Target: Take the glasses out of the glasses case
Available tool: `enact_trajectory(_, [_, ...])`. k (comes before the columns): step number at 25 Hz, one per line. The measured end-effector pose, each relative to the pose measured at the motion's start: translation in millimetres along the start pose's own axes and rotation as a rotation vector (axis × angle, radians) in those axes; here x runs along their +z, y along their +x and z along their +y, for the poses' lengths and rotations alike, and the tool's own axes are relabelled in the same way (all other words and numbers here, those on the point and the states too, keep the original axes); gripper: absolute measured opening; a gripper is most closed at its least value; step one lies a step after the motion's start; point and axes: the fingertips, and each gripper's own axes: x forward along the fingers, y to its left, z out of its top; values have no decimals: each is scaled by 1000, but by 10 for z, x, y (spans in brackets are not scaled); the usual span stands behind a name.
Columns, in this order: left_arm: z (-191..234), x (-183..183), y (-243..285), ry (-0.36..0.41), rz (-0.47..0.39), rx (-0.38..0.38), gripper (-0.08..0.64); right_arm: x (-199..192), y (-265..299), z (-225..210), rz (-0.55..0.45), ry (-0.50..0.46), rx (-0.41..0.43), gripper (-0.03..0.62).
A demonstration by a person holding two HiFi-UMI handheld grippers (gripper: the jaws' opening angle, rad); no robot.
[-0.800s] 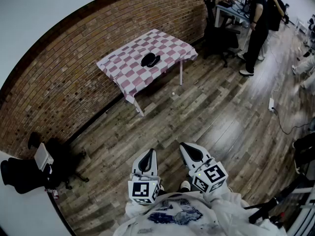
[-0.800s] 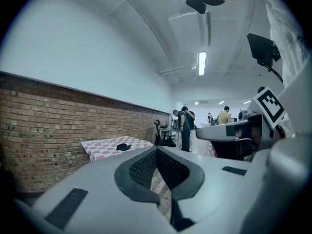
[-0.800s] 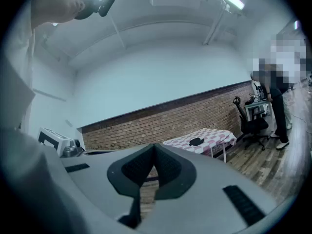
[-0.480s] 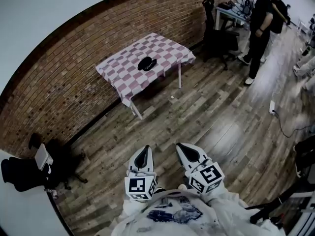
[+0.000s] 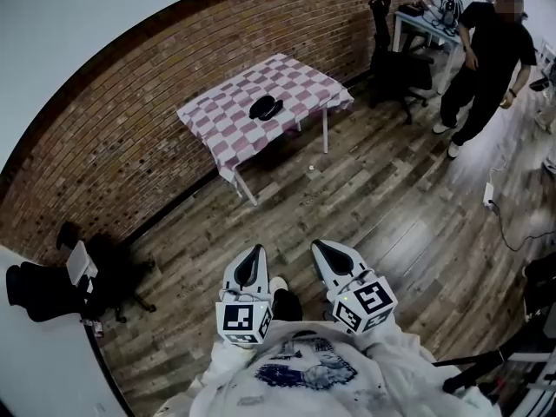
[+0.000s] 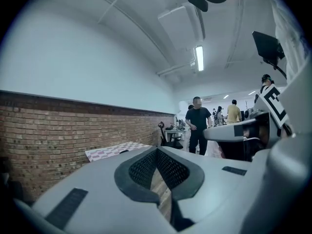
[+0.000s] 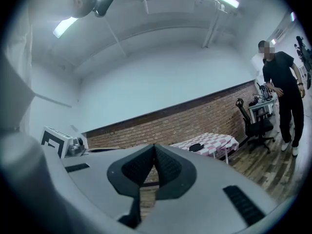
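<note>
A dark glasses case (image 5: 265, 108) lies on a small table with a pink-and-white checked cloth (image 5: 234, 120) by the brick wall, far across the floor; it shows again as a dark shape (image 7: 196, 147) in the right gripper view. My left gripper (image 5: 250, 261) and right gripper (image 5: 328, 252) are held close to my body, side by side, pointing level toward the table. Both sets of jaws are shut with nothing between them. In the left gripper view the checked table (image 6: 113, 150) shows low at the left.
A person in black (image 5: 486, 59) stands at the far right beside a desk (image 5: 419, 17) and an office chair (image 5: 395, 63). Another black chair (image 5: 52, 285) stands at the left wall. A cable (image 5: 508, 224) trails on the wooden floor at the right.
The view has shifted slightly and both grippers sit a little lower left. The person in black has stepped to the right, away from the desk; a second person there is out of view.
</note>
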Motion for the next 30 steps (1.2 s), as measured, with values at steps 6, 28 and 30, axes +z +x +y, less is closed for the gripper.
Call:
enact_trajectory(6, [199, 27, 150, -7, -19, 3, 0, 36, 215, -90, -8, -14, -27, 14])
enact_trajectory(28, [2081, 101, 2323, -66, -23, -29, 0, 273, 2830, -1036, 47, -37, -98, 14])
enact_trajectory(30, [2300, 122, 2557, -65, -21, -32, 0, 287, 3134, -1106, 53, -37, -97, 14])
